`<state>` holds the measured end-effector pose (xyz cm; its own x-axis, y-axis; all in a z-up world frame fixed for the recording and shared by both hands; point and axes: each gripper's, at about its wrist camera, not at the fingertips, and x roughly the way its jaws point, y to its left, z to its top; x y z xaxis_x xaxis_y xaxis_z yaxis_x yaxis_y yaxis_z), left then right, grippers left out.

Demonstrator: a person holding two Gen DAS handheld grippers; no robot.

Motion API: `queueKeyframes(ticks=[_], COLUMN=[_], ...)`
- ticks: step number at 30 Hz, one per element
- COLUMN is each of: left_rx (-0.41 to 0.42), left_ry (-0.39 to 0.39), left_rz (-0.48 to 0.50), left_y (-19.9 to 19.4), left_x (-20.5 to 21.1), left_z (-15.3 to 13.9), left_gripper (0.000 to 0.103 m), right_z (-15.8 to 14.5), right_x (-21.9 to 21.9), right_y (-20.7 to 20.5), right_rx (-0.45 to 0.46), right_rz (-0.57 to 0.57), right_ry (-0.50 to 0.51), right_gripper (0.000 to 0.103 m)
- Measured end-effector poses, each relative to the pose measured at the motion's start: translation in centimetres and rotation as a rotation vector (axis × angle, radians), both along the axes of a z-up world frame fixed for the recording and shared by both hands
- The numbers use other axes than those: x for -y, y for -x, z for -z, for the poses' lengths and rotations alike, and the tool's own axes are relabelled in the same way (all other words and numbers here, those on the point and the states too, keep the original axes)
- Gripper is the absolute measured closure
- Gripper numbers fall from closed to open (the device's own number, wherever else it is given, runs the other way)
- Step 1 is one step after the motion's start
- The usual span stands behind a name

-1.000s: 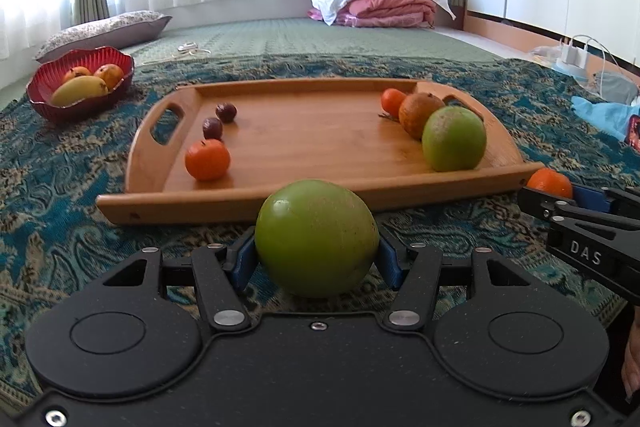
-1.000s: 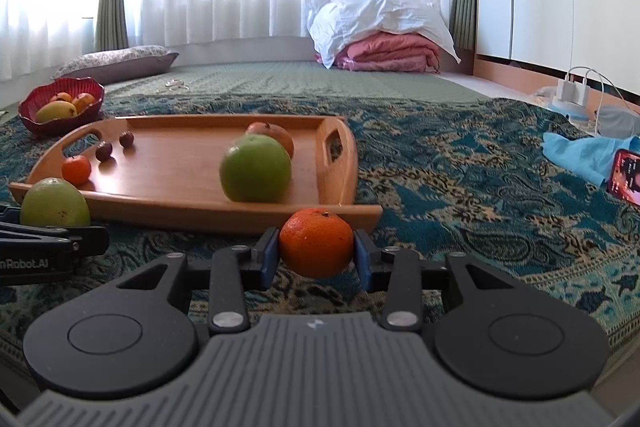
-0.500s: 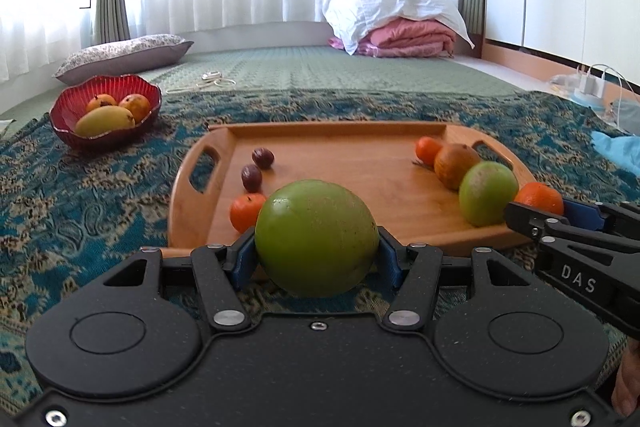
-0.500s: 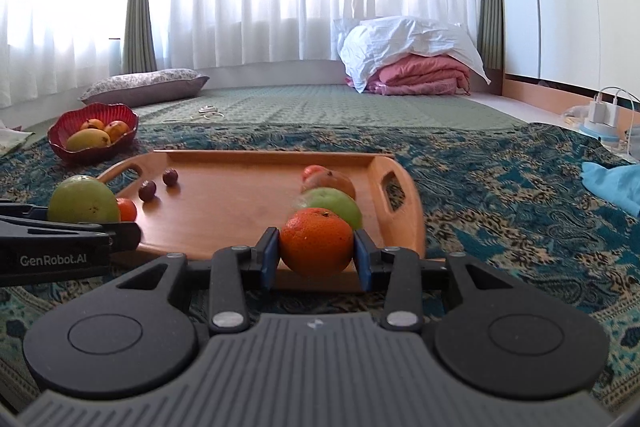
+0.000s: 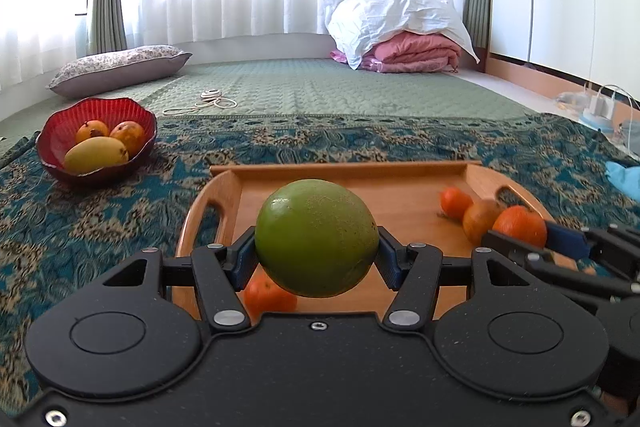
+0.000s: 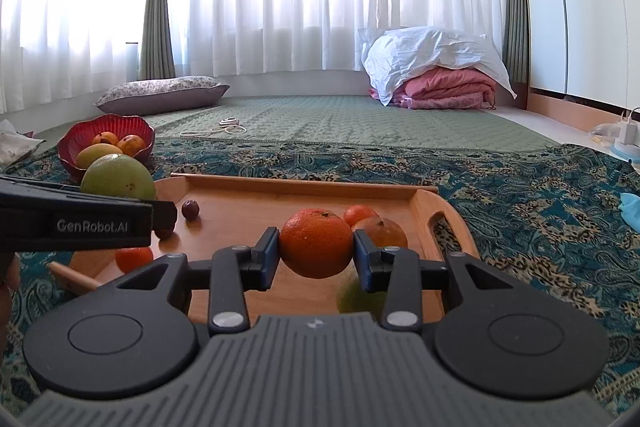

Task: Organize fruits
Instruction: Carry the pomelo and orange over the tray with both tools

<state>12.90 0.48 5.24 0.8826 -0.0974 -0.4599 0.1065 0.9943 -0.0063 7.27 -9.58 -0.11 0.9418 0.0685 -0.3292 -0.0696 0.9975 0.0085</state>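
Note:
My left gripper is shut on a large green fruit and holds it above the near left part of the wooden tray. My right gripper is shut on an orange over the tray. In the left wrist view that orange shows at the right. On the tray lie a small tangerine, another tangerine, a brownish orange fruit, a green fruit partly hidden under the right gripper, and a dark plum.
A red bowl with a mango and two orange fruits stands on the patterned blanket, left of the tray. Beyond lie a green mat, a pillow, a white cable and folded pink bedding. Blue cloth lies at right.
Both grippers have risen and moved forward from in front of the tray to above it, each still carrying its fruit. The red bowl now appears closer.

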Motion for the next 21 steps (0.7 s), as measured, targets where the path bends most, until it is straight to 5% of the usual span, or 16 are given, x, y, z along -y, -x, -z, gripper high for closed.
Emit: queueKeyframes(ticks=[21], left_rx=[-0.133], left_ry=[0.025], left_rz=[-0.008], left_y=[-7.5], left_x=[0.1], left_z=[2.7], left_gripper=[0.046], right_z=[1.5], right_x=[-1.9], right_y=[-5.8], right_rx=[-0.066], right_rz=[-0.052], right_ry=[0.097], right_gripper=[0.059])
